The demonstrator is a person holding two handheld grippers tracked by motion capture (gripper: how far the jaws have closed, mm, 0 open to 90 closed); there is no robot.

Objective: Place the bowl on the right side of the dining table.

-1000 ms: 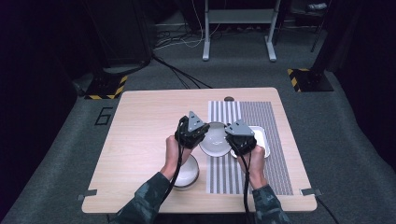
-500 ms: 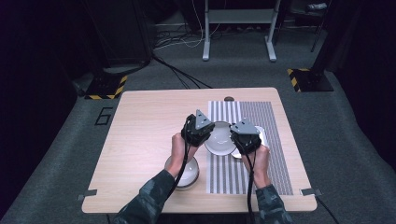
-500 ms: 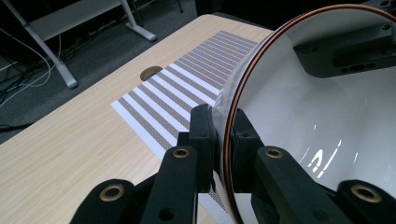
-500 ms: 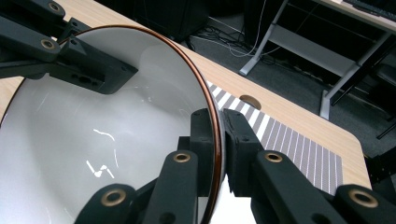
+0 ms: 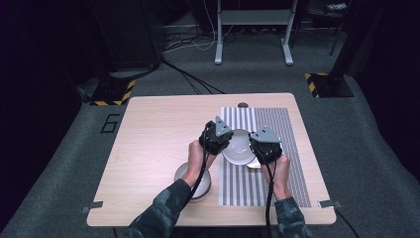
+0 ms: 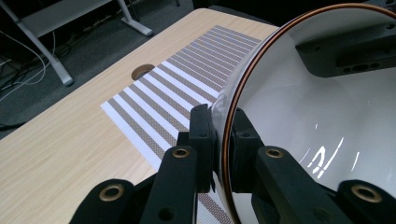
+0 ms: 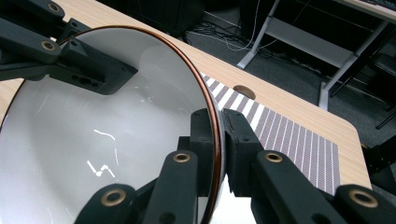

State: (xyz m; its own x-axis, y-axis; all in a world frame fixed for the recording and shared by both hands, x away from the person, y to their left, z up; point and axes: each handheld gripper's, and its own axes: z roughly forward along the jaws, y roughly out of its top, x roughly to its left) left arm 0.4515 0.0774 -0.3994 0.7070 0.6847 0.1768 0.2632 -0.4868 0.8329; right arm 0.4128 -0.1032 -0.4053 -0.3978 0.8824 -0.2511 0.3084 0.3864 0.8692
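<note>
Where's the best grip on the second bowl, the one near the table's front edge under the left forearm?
Probably the rim. The second bowl sits upright, mouth up, with a thin lip that two jaws can straddle, as both grippers do on the held bowl. Come from above at its left side, which is exposed; the left forearm covers the right part.

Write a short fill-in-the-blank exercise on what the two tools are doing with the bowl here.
1. Both tools grip one white bowl by its ____.
2. The bowl's rim is edged in ____.
3. The left tool and the right tool hold ____ sides of the bowl.
4. Under the bowl lies a ____ mat.

Missing words: rim; brown; opposite; striped
</note>
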